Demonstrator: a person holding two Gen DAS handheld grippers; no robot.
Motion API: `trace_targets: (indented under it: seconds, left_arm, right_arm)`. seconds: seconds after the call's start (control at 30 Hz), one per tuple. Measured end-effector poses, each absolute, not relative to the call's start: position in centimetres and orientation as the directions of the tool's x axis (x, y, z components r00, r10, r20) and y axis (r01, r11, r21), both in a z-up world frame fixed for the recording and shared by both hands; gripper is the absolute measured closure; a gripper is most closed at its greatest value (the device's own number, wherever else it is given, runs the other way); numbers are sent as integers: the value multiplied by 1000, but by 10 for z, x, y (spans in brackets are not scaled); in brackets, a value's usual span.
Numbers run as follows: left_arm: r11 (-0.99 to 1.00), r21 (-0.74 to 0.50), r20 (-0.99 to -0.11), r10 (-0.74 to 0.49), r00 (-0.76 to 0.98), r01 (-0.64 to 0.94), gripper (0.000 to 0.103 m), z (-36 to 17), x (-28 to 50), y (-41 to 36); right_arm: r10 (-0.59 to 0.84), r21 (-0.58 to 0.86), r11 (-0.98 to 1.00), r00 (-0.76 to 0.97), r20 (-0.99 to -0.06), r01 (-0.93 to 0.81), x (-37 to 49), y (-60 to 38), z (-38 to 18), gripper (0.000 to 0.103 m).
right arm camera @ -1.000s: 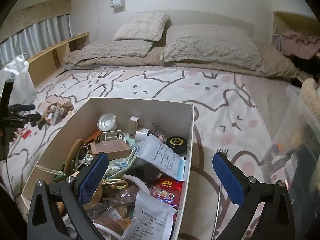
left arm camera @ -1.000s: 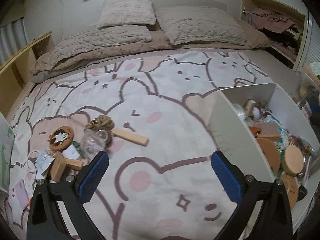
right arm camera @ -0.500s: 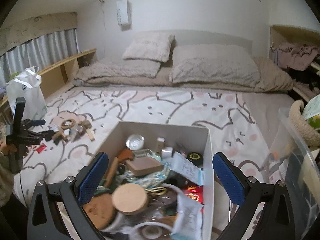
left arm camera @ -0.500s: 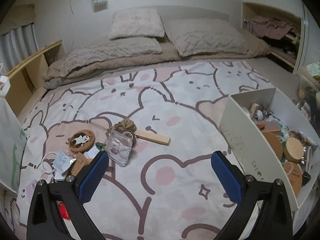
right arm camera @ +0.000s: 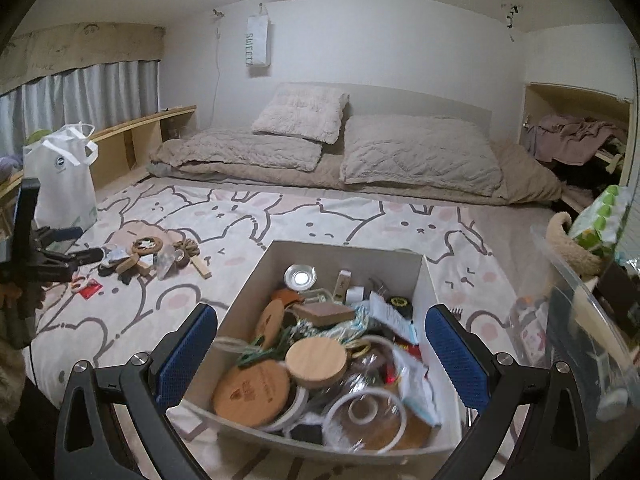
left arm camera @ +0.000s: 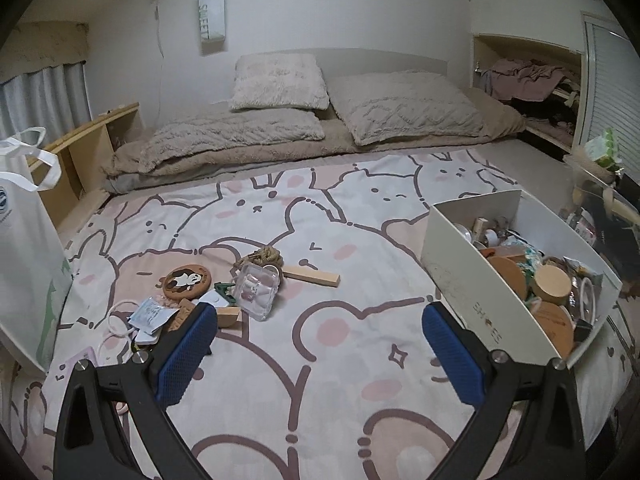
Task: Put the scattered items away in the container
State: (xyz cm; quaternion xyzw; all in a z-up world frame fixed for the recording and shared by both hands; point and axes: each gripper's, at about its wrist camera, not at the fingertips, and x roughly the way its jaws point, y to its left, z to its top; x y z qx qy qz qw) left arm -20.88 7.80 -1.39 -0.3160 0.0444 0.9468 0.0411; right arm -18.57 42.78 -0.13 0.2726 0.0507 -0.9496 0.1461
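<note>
Grippers: left gripper (left arm camera: pixel 320 356) spread empty | right gripper (right arm camera: pixel 322 356) spread empty | one box (right arm camera: pixel 344 249) | two pillows (left arm camera: pixel 280 82)

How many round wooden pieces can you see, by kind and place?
Bamboo lid in the white box: 1
Brown wooden discs in the box: 2
Panda coaster on the blanket: 1
Total: 4; more may be buried in the clutter.

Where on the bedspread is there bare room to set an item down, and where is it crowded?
Free: the wide stretch of bedspread between the scattered pile and the white box, and the band up to the pillows. Crowded: the pile itself and the box's interior.
</note>
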Motion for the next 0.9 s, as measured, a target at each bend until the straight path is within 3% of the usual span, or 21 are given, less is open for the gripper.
trace_targets:
  seconds: [0.63, 0.9]
  left_arm:
    - [-986, -53, -520, 163, -839, -159, 0, 3, -107, 104]
    - [-989, -40, -509, 144, -849, -144, 0, -3, -83, 107]
  right_arm:
    - [-196, -79, -962, -860, -472, 263, -89, 389, -1, 0]
    - [-193, -115, -955, -868, -457, 273, -62, 373, -6, 0]
